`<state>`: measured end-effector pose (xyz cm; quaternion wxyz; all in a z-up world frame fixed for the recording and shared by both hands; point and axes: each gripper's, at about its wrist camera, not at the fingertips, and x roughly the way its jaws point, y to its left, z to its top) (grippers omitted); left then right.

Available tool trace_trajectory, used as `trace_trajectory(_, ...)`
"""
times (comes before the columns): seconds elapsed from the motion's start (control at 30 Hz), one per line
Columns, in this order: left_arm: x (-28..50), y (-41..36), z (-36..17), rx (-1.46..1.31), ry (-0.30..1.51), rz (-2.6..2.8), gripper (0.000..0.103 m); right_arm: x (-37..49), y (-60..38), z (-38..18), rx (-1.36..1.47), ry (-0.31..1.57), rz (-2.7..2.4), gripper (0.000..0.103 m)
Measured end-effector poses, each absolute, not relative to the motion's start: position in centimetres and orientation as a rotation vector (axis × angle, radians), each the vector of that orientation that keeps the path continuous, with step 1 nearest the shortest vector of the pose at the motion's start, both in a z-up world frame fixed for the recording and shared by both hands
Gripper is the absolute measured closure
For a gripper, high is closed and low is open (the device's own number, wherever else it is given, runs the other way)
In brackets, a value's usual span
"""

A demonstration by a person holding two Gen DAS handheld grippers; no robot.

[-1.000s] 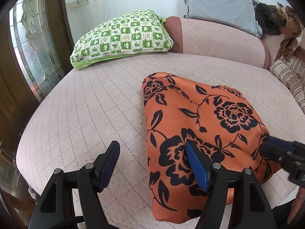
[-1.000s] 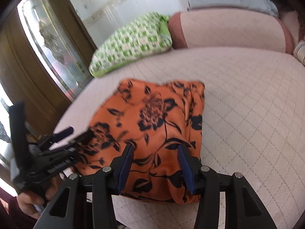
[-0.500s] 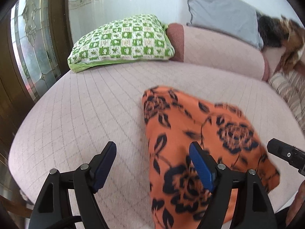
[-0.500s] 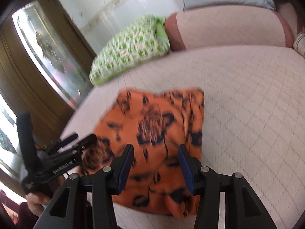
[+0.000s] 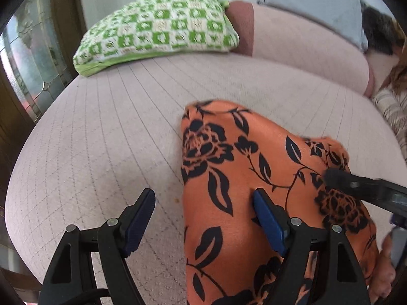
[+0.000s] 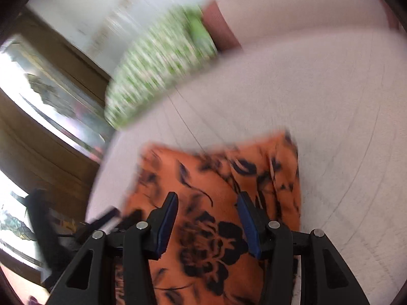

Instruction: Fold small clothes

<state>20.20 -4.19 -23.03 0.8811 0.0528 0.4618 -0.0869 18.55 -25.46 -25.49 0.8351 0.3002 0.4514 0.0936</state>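
Note:
An orange garment with black flowers (image 5: 244, 172) lies folded on the pale pink quilted bed (image 5: 101, 137). My left gripper (image 5: 203, 203) is open over the garment's left edge, one blue pad above the bed and the other above the cloth. In the right wrist view, which is blurred, the garment (image 6: 216, 178) fills the lower middle. My right gripper (image 6: 207, 203) hangs over its near part with jaws apart and nothing pinched between them. The right gripper's tip (image 5: 338, 178) shows over the garment's right side in the left wrist view.
A green and white checked pillow (image 5: 162, 30) lies at the head of the bed beside a pink bolster (image 5: 305, 50) and a grey pillow (image 5: 313, 2). Striped cloth (image 5: 391, 106) sits at the right. A wooden door with patterned glass (image 5: 33, 58) stands left. A hand (image 5: 384, 277) shows at bottom right.
Both grippers have moved in over the garment, which now looms larger in both views. The left jaws stand slightly wider than before. The right view has rolled and blurred.

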Motion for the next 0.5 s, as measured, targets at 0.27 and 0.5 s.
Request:
trace_trajectory(0.27,18.0,-3.8,-22.2,0.128,0.905,-0.149,0.021,15.5,-25.7,-23.9,0.598,0.87,0.181,0.051)
trace_trajectory(0.5,13.2,-3.3,-20.4,0.162,0.811,-0.138,0.021,8.8,-25.5,-21.9,0.592,0.775,0.205,0.05)
